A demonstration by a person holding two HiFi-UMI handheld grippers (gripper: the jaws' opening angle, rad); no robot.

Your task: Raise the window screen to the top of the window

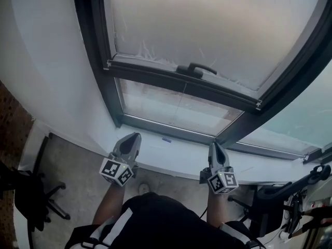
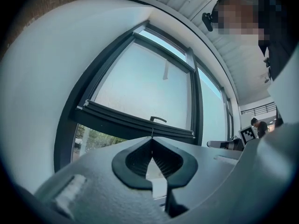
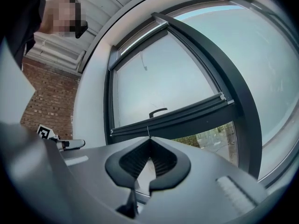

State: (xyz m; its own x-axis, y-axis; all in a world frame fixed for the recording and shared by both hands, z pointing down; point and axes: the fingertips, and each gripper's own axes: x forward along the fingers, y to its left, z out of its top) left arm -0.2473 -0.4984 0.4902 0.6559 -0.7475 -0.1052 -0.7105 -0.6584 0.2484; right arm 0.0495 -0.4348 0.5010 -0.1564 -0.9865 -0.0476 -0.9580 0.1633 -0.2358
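The window screen (image 1: 207, 30) is a pale mesh sheet covering the upper part of the dark-framed window. Its dark bottom bar (image 1: 181, 82) carries a small handle (image 1: 194, 69) in the middle, and clear glass (image 1: 176, 108) shows below the bar. My left gripper (image 1: 136, 136) and right gripper (image 1: 213, 145) hover over the white sill, both below the bar and touching nothing. In the left gripper view the jaws meet at the left gripper's tip (image 2: 152, 138), under the handle (image 2: 158, 119). The right gripper (image 3: 149, 138) is likewise shut, with the handle (image 3: 158, 112) above it.
A white sill (image 1: 176, 154) runs under the window. A black office chair (image 1: 36, 196) stands on the floor at the left beside a brick wall (image 1: 8, 123). Dark handlebars and cables (image 1: 290, 196) crowd the lower right. A second pane (image 1: 295, 123) lies to the right.
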